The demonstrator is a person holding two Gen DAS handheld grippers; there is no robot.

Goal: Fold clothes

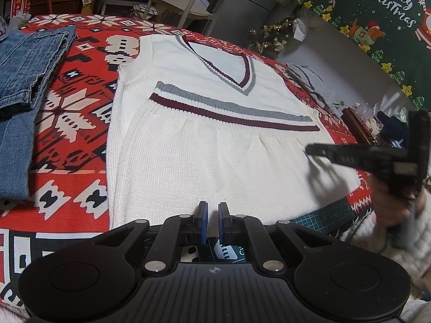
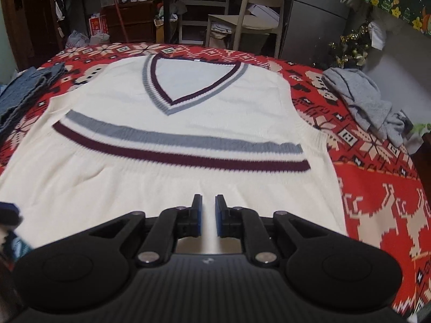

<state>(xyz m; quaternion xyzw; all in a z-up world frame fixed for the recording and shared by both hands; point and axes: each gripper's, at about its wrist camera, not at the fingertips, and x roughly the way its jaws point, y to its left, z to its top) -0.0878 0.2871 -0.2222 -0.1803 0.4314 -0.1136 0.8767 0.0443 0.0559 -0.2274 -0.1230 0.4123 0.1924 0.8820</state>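
White vest point(image 2: 172, 145) lay flat on the red tablecloth point(image 2: 377, 188), jeans point(image 1: 24, 80) far left, grey garment point(image 2: 361, 105) far right. Left gripper point(image 1: 212, 222) and right gripper point(image 2: 208, 214) hung over the near hem, fingers slightly apart, holding nothing.

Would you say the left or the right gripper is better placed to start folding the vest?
Probably the right gripper: it is over the vest, above its lower middle, jaws slightly apart. The left gripper sits back at the hem edge.
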